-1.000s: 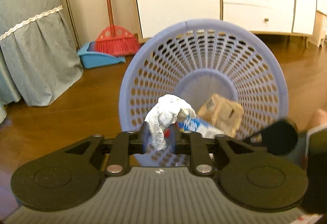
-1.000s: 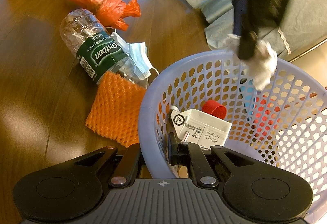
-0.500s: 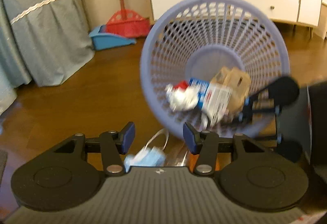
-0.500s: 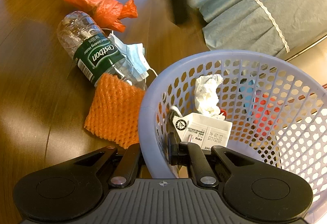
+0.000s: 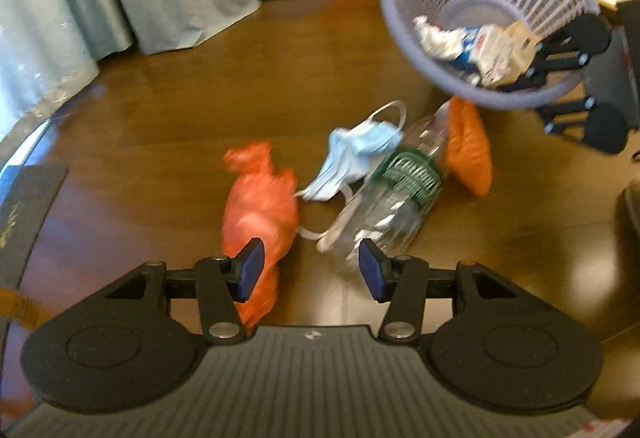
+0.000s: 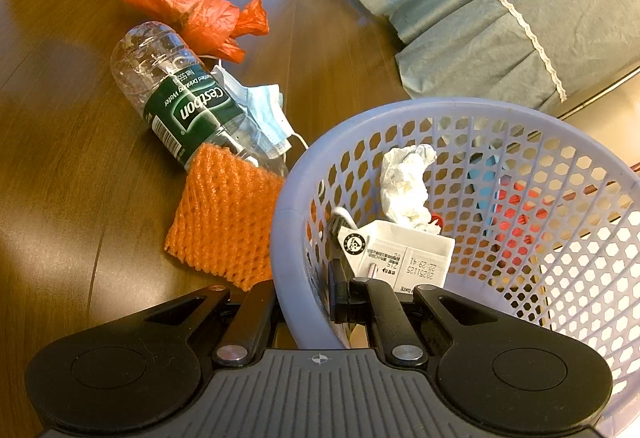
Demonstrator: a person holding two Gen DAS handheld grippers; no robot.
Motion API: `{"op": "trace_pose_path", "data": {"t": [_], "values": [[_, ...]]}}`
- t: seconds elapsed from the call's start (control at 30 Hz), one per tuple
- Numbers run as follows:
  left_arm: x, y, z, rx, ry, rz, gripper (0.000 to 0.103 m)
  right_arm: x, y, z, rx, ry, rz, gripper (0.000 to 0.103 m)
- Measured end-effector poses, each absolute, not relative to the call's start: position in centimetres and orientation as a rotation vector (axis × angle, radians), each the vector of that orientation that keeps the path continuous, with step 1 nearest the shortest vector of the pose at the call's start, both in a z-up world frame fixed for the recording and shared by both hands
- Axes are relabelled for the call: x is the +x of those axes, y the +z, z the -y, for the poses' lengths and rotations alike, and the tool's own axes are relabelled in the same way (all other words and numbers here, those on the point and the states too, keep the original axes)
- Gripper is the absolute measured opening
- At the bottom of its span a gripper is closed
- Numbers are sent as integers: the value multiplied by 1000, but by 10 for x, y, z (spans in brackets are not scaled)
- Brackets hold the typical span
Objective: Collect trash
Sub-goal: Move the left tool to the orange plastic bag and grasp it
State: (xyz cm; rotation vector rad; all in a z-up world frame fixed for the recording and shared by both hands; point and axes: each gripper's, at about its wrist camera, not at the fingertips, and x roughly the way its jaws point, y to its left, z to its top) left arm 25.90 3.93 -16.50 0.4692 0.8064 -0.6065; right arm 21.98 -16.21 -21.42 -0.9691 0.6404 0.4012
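The right hand-held gripper (image 6: 304,302) is clamped on the near rim of the lavender basket (image 6: 520,126), where a crumpled tissue (image 6: 404,186) and a white carton (image 6: 400,254) are already sitting. The left hand-held gripper (image 5: 311,269) is held wide apart above the floor (image 5: 160,110), empty. An orange bag (image 5: 260,206), blue mask (image 5: 356,154), plastic bottle (image 5: 396,194) and orange foam net (image 5: 468,150) are left lying beside the basket.

Hidden, cut off and blurred parts

The left wrist view is motion-blurred, so the bottle (image 5: 390,194) label is unreadable there; the basket (image 6: 288,238) wall hides the right gripper (image 6: 304,298) fingertip gap at lower centre, the frame's right edge crops the basket, and the foam net (image 6: 224,222) covers the bottle's neck
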Motion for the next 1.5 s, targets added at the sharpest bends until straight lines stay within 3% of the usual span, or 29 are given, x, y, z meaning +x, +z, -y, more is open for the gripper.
{"op": "trace_pose_path", "data": {"t": [0.73,1.13,1.27,1.5], "values": [[286,-202,-58,556,-527,-830,48,219,-216,164,-975,407,-638,4],[305,-213,-43,578,-540,-825,56,218,-217,164,-978,409,-638,4],[309,-215,-38,575,-540,-823,64,218,-217,164,-979,410,-638,4],[322,-217,-34,552,-522,-826,64,218,-217,164,-979,410,-638,4]]}}
